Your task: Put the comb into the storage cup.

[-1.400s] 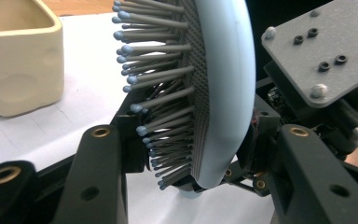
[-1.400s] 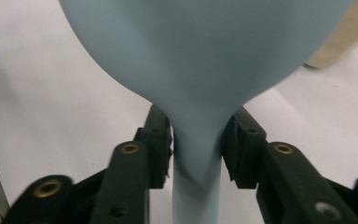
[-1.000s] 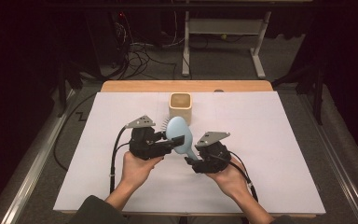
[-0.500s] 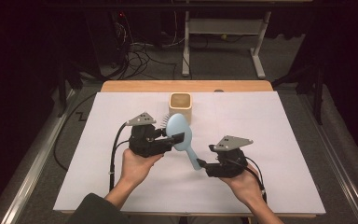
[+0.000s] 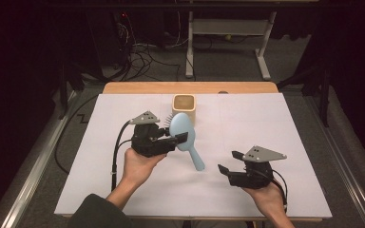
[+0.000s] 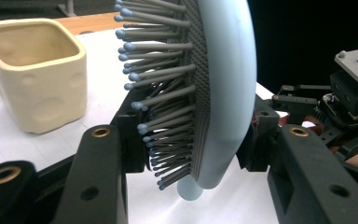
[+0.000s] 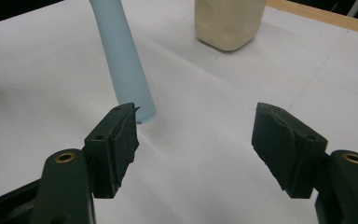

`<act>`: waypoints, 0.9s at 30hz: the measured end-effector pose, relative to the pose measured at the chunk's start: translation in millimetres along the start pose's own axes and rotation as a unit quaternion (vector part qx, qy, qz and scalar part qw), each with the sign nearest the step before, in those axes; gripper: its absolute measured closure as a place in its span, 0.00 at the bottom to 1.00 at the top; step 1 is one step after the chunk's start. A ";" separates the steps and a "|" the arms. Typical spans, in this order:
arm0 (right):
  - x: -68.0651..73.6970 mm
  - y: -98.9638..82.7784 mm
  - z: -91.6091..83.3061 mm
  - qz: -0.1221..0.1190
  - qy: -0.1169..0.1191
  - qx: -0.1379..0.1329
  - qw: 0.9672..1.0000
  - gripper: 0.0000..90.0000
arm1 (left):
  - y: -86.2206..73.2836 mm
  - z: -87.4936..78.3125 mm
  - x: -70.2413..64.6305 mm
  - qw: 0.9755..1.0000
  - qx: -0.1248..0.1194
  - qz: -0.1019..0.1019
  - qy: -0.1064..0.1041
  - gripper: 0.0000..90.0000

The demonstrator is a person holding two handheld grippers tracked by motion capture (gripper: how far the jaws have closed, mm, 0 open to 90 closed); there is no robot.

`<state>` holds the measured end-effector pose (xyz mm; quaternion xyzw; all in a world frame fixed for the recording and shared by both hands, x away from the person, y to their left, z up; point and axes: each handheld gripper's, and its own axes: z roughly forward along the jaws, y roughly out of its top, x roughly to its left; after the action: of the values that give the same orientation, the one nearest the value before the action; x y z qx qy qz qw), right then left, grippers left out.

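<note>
Clamping the head of the pale blue hairbrush (image 5: 184, 134) between their jaws, my left tongs (image 5: 177, 140) hold it above the white tabletop (image 5: 275, 123), bristles facing left and handle slanting down toward the right. In the left gripper view the grey bristles press against one jaw and the smooth back against the other. My right tongs (image 5: 228, 161) sit well apart to the right, jaws spread wide with nothing between them; the brush's handle tip lies just beyond them. A cream square cup (image 5: 184, 107) stands behind the brush, near the tabletop's far edge.
</note>
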<state>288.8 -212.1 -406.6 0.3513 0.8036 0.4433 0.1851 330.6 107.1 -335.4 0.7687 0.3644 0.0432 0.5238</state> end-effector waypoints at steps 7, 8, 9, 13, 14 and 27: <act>-7.3 -14.5 -12.4 0.010 -0.008 -0.026 1.000 0.34 | 2.9 -0.7 2.4 1.000 0.002 -0.001 0.006 0.60; -8.0 -16.7 -14.6 0.011 -0.009 -0.029 0.999 0.34 | 3.1 -0.9 3.0 1.000 0.002 -0.002 0.006 0.60; -8.8 -19.1 -17.0 0.013 -0.009 -0.029 0.999 0.34 | 3.3 -1.1 3.7 1.000 0.001 -0.003 0.006 0.60; -13.4 -29.4 -25.8 0.024 -0.018 -0.043 0.999 0.34 | 4.7 -2.9 5.0 1.000 0.001 -0.004 0.008 0.60; -14.6 -32.0 -27.6 0.029 -0.020 -0.046 0.998 0.34 | 5.1 -3.5 5.3 1.000 0.000 -0.003 0.009 0.60; -27.0 -58.6 -40.1 0.048 -0.036 -0.074 0.995 0.34 | 14.0 -3.6 8.2 1.000 0.003 0.001 0.020 0.60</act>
<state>259.4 -276.2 -434.8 0.3906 0.7434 0.4971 0.2183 342.2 112.3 -324.7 0.7698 0.3742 0.0583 0.5138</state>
